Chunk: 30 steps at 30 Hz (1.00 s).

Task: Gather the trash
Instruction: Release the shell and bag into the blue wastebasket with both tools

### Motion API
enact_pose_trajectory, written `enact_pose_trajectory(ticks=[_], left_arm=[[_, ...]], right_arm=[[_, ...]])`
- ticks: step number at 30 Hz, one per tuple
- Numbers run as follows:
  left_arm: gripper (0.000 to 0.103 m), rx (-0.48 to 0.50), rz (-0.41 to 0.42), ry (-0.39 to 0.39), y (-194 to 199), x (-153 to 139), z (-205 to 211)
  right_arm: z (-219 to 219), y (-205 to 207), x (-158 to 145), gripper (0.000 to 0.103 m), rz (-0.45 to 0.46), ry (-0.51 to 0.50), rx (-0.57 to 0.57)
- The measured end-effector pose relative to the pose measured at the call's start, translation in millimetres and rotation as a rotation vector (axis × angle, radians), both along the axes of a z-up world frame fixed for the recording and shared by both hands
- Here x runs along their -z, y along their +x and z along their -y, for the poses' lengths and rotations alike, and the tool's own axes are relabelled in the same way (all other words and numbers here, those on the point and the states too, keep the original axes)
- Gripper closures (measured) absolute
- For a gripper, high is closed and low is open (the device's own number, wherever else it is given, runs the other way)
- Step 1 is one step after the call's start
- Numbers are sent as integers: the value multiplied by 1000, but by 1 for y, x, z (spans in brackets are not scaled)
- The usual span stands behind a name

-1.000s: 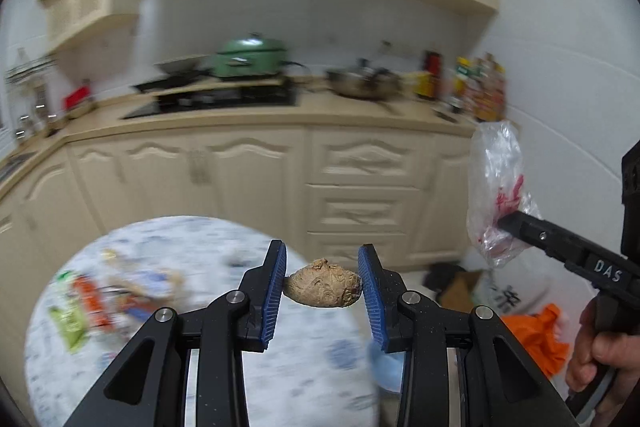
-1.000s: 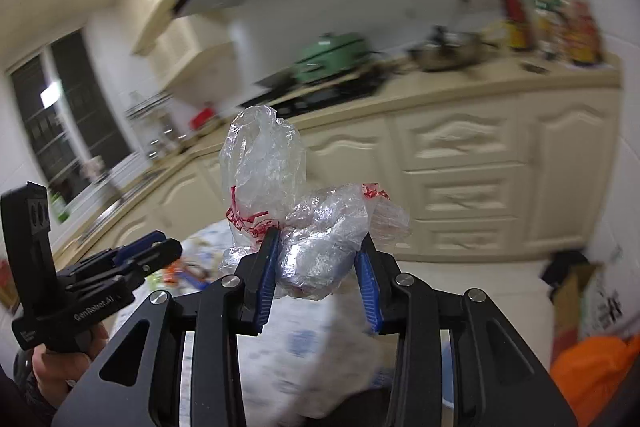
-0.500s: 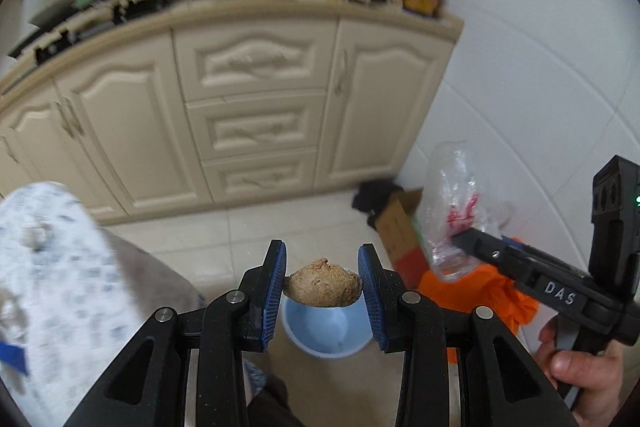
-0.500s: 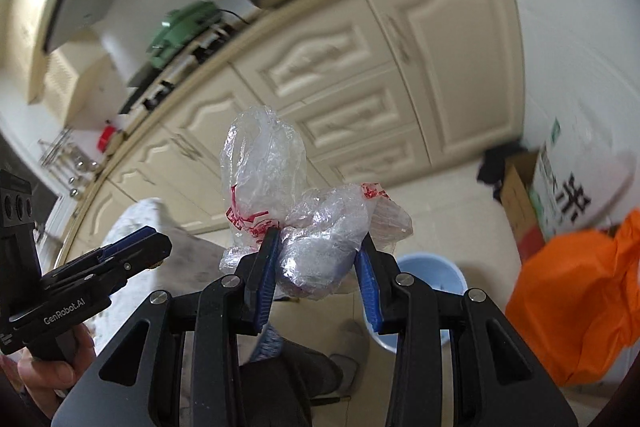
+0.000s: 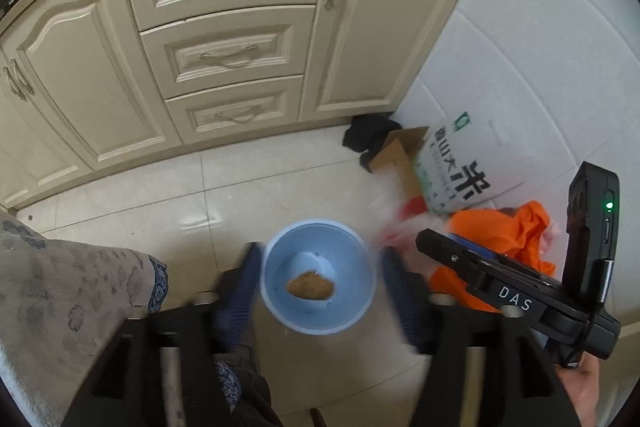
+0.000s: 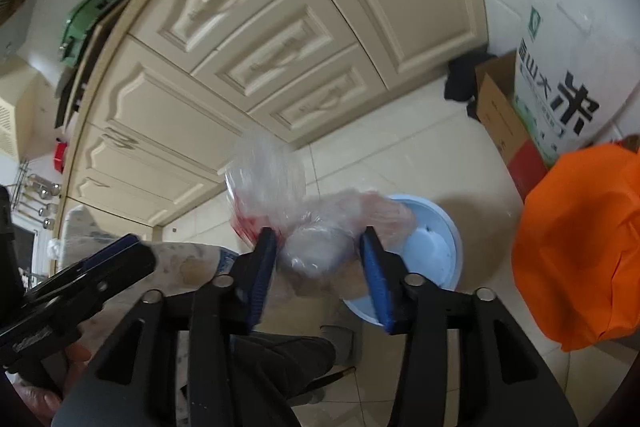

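A light blue bin (image 5: 318, 277) stands on the tiled floor below me. A brown lump of food scrap (image 5: 310, 286) lies at its bottom. My left gripper (image 5: 318, 267) is open wide above the bin, its blue fingers blurred. My right gripper (image 6: 318, 247) is shut on a crumpled clear plastic bag (image 6: 280, 203) with red print, held just left of the bin (image 6: 432, 247). The right gripper also shows in the left wrist view (image 5: 424, 241), at the bin's right side.
Cream kitchen cabinets (image 5: 224, 55) stand behind the bin. An orange bag (image 6: 580, 247), a cardboard box (image 6: 500, 115) and a white rice sack (image 6: 560, 39) sit by the wall on the right. A table with a patterned cloth (image 5: 60, 291) is at the left.
Both grippers swung from the table down over the bin. My left gripper opened and the brown scrap dropped into the bin. The right gripper keeps hold of the plastic bag.
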<state>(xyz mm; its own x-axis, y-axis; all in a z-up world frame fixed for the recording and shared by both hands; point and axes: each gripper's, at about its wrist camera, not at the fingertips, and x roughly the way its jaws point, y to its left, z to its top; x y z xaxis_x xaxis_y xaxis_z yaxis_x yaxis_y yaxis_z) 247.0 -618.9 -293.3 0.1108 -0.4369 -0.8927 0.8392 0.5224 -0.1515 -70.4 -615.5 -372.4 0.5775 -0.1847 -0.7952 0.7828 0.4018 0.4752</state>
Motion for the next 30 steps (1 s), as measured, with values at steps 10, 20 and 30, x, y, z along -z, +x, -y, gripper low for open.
enact_pose_trajectory(ticks=[10,20,30], left_arm=[[16,-46,90,-25,7,-27,-1],[3,-122,260,-190,-21,-121,-82],[1,-248,400,-304,-69,-195,-199]], right_arm=[[-8,-16,-7,0,-17,-13,94],[-52,-3,-89,0,45,-149,46],[-125,48,-183,0,113,-321,-94]])
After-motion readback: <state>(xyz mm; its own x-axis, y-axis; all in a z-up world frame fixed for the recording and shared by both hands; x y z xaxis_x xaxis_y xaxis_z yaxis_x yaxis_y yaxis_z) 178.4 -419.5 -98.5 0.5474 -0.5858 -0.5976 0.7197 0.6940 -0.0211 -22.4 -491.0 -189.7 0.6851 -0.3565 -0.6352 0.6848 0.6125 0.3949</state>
